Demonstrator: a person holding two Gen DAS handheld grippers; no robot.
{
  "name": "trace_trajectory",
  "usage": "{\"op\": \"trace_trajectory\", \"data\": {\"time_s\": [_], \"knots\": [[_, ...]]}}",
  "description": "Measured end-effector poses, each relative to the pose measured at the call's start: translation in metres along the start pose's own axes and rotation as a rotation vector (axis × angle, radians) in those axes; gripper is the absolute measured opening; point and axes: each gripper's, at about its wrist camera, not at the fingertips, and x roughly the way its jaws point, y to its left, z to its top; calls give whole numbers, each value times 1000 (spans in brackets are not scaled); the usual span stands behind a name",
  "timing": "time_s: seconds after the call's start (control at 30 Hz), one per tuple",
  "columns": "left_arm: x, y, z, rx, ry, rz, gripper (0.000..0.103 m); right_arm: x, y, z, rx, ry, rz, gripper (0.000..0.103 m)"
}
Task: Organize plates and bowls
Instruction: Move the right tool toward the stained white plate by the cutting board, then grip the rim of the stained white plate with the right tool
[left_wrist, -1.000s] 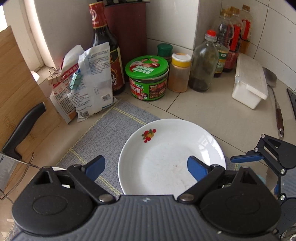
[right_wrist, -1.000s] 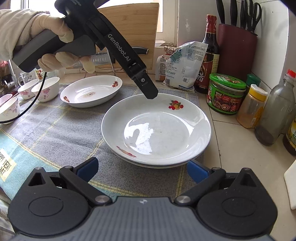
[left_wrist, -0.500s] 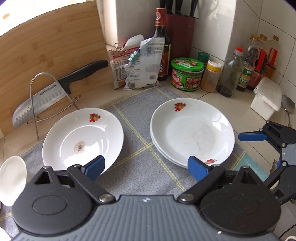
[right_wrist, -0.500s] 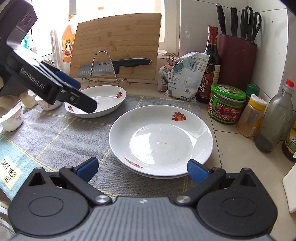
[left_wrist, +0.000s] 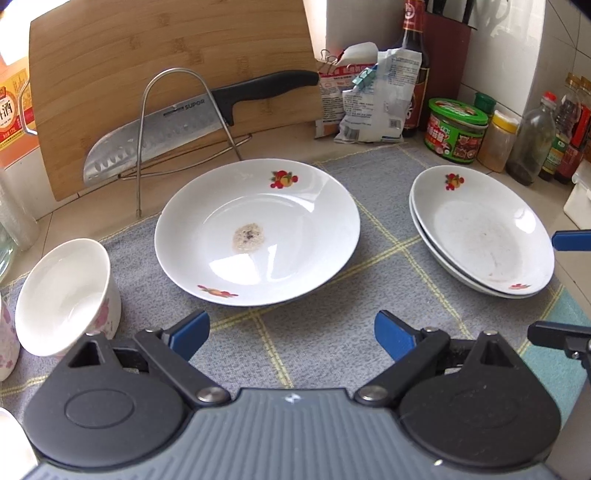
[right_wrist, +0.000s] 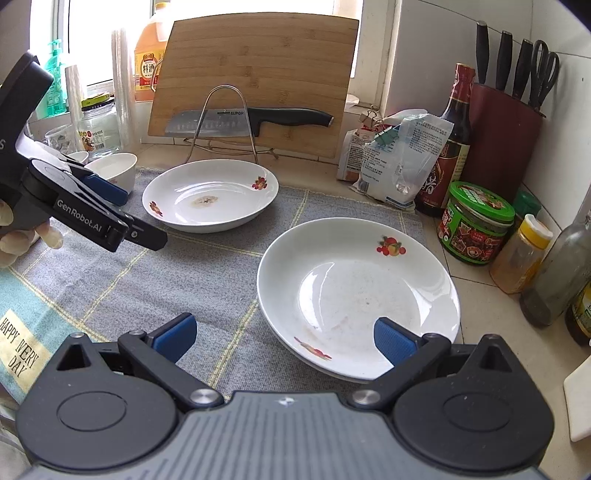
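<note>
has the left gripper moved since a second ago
Yes. In the right wrist view the left gripper was over the stacked plates and now sits left of them, near the single plate.

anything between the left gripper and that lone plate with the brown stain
Nothing visible: only bare grey mat lies between the open left gripper and the stained plate.

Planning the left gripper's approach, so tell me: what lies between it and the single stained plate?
Only bare grey cloth with yellow lines lies between the open left gripper and the stained plate, as the left wrist view shows. A small bowl sits off to the side.
</note>
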Motion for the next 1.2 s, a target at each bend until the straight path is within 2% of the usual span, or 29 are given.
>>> {"op": "trace_trajectory", "data": {"time_s": [0.2,0.3,0.43,0.6,0.77,0.87,1.2], "knots": [[20,12,-12,28,1,30,96,17,15,24,15,31,-20,103],[30,12,-14,41,5,17,96,28,20,35,37,48,-19,103],[38,18,-13,-1,21,-10,96,40,25,49,33,51,-18,103],[44,25,-12,-28,-2,-7,96,60,20,65,10,54,46,103],[50,27,-6,-5,3,-19,103,90,7,86,-8,68,120,103],[54,29,-3,-10,-5,-20,103,109,2,101,-25,80,187,103],[62,28,3,-49,-40,13,103,186,-15,152,-51,202,326,103]]}}
